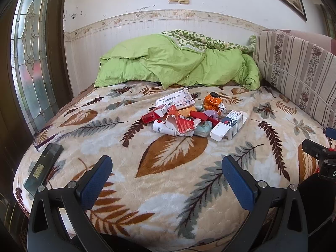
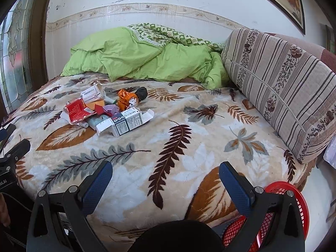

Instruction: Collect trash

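Bare blanket (image 1: 168,189) btwn both spread claws, left claw (image 1: 167,168) & right claw (image 2: 166,173), and trash pile (image 1: 193,115): crumpled boxes, wrappers mid-bed. Red basket (image 2: 294,199) at bed edge.

White med box (image 1: 177,100) reads "苯磺酸氨氯地平片" w/ "28"; other pkg print too small to read.

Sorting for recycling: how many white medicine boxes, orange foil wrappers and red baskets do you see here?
White medicine boxes: 2
Orange foil wrappers: 1
Red baskets: 1
Total: 4
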`<state>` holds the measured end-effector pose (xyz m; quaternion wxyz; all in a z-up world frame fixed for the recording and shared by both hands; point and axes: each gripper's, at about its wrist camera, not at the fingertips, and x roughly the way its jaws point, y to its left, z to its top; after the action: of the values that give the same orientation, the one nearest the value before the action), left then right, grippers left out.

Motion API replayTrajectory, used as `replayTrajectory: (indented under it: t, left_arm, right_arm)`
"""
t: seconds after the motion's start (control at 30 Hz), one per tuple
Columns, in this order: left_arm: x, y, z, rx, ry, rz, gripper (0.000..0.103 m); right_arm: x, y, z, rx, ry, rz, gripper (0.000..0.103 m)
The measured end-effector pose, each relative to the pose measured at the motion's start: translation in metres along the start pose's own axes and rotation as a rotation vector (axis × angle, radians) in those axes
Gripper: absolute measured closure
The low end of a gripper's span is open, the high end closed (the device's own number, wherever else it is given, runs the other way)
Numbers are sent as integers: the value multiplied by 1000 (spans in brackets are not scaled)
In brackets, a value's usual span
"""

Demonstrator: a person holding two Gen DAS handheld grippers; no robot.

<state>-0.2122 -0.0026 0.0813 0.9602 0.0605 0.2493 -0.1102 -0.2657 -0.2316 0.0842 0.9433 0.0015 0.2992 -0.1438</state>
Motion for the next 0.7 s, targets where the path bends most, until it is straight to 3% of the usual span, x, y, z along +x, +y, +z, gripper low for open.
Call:
replayTrajectory:
  t: [0.7]
  left_arm:
    - [1, 0, 0, -2, 1, -1, 0]
  right_arm:
    - [3, -3, 0, 6, 15, -2, 1]
